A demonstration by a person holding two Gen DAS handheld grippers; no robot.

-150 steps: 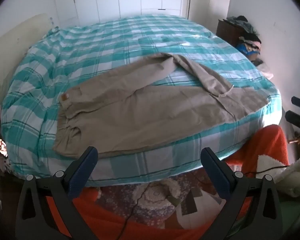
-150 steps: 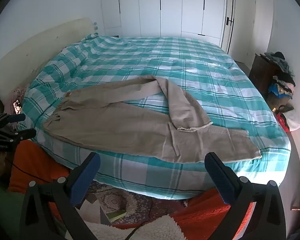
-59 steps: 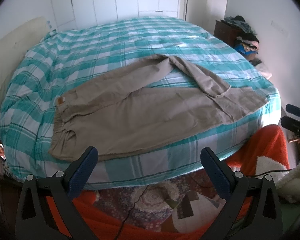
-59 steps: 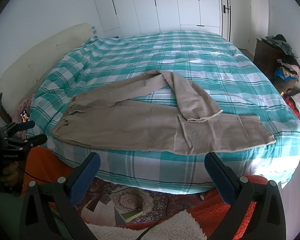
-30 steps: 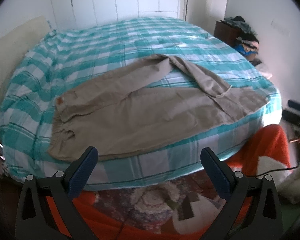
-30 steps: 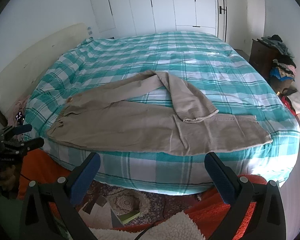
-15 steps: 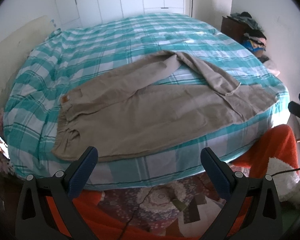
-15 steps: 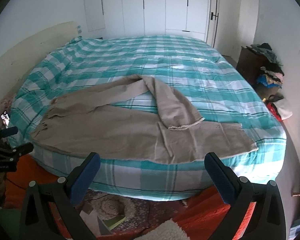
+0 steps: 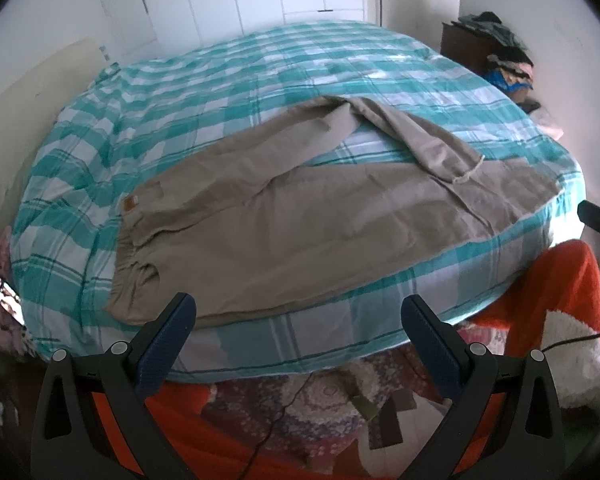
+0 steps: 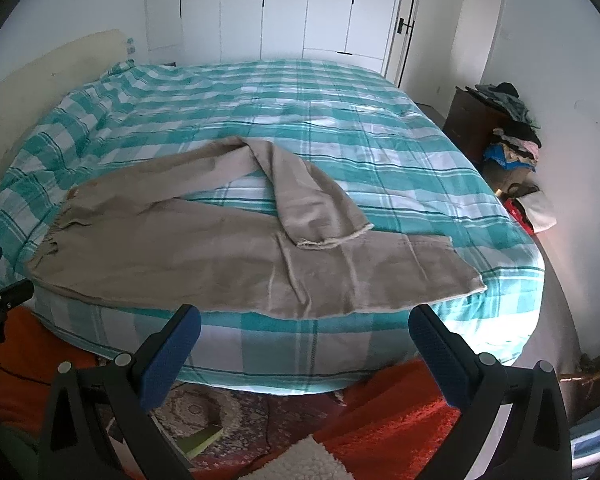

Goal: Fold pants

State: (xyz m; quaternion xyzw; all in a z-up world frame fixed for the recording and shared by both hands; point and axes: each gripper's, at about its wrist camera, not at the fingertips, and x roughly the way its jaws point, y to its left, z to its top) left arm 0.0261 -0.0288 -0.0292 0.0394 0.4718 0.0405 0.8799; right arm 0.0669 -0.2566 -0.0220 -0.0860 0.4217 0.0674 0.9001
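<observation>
Beige pants (image 9: 300, 220) (image 10: 204, 248) lie spread along the near edge of a bed with a teal and white checked cover (image 9: 228, 80) (image 10: 340, 120). The waistband is at the left, and the far leg is bent back so its hem rests on the near leg. My left gripper (image 9: 298, 316) is open, held off the bed's near edge below the waist end. My right gripper (image 10: 306, 326) is open too, hovering in front of the bed near the leg hems. Neither touches the cloth.
White wardrobe doors (image 10: 284, 8) stand behind the bed. A dark cabinet piled with clothes (image 10: 500, 128) is at the right wall. An orange blanket (image 9: 548, 280) and a patterned rug (image 9: 308, 400) cover the floor below the grippers. A headboard (image 10: 40, 68) is at left.
Both views have shifted slightly over the last seconds, with the bed a little closer now. The pants lie the same way and both grippers stay open.
</observation>
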